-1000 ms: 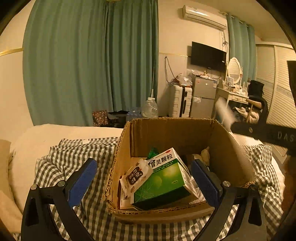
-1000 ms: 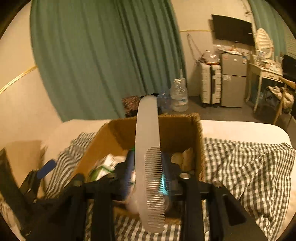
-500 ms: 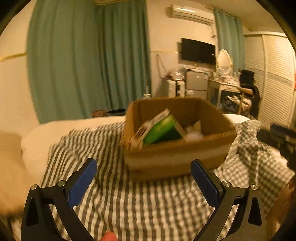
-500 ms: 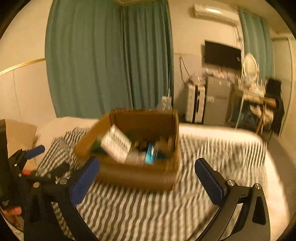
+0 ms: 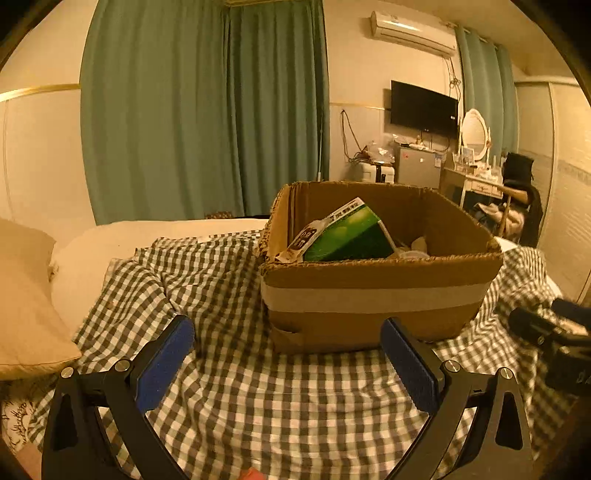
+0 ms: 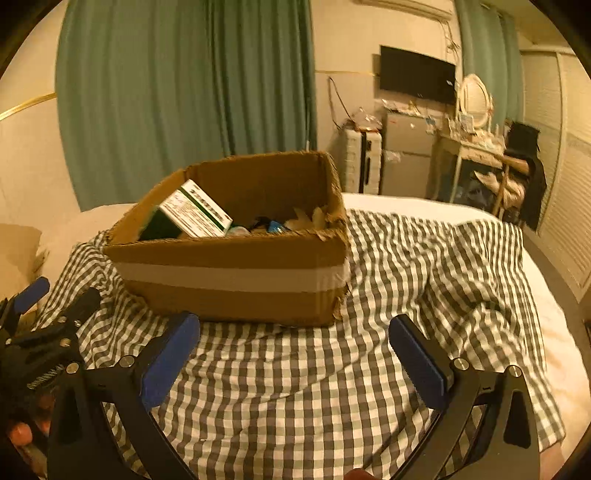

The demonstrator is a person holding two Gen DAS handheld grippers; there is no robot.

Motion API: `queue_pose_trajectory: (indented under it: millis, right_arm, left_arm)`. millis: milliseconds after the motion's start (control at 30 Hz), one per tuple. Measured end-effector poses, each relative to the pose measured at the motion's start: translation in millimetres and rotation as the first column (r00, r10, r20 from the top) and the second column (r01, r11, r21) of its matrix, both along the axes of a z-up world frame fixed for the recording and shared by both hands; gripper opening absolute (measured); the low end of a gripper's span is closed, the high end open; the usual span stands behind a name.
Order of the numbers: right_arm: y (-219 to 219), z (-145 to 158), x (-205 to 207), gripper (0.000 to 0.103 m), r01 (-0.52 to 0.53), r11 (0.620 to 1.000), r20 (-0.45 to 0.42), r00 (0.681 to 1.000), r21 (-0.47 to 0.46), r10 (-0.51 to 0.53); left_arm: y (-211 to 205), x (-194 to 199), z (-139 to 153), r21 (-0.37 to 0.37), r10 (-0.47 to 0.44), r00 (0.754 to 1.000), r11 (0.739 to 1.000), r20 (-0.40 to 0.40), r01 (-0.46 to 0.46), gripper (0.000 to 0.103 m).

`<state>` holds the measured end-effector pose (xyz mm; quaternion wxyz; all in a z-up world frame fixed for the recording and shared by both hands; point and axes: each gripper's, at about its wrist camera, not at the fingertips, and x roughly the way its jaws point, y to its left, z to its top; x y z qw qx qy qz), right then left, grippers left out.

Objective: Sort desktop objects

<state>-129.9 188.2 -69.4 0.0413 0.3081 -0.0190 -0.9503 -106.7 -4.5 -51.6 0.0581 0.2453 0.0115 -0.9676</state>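
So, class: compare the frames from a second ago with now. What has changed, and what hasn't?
The right tongs let go of the pale comb they held over the cardboard box and now gape empty. Both tongs drew back from the box. The left tongs stayed open; the green carton stayed inside.

left wrist view low, near cardboard box (image 5: 373, 291), right wrist view likewise, sharing box

Checked cloth (image 5: 295, 398) covers bed (image 5: 155, 236); pillow (image 5: 26, 295) left; green curtains (image 5: 207, 110), wall television (image 5: 423, 109), air conditioner (image 5: 412, 27) far.
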Motion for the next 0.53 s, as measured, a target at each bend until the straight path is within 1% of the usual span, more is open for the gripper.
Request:
queue_pose_trajectory:
  millis: [100,200,367,400,467,533]
  right_arm:
    - [5.6,-1.6,-5.3,0.102,0.01,1.0,0.019,1.0,-0.02,-0.009]
    - [7.6,0.3,-3.1,0.102,0.02,1.0,0.006,1.0,-0.017,-0.02]
    - [6.9,4.0,-1.2,0.102,0.022,1.0,-0.006,1.0,-0.006,-0.022]
    - [6.7,3.3,-1.4,0.102,0.023,1.0,-0.005,1.0,-0.005,-0.023]
    - [6.3,1.4,-2.0,0.102,0.021,1.0,0.0,1.0,-0.005,-0.021]
    - [5.3,-0.2,-2.7,0.102,0.013,1.0,0.009,1.0,-0.009,-0.013]
  left_arm:
    - [2.1,-3.1,6.6,-0.002,0.009,1.0,1.0,-0.013,-0.009,0.103]
    - [-0.3,-2.9,11.3,0.031,0.014,0.999,0.999,-0.039,-0.013,0.103]
    - [1.6,-5.0,12.7,0.054,0.016,0.998,0.998,-0.054,-0.013,0.103]
    - [-0.1,-4.2,12.6,0.072,0.022,0.998,0.997,-0.063,-0.017,0.103]
    - [-2.9,-3.5,12.2,0.128,0.004,0.998,0.992,-0.056,0.003,0.103]
    - [-4.3,-5.7,10.5,0.145,0.0,0.999,0.989,-0.035,0.005,0.103]
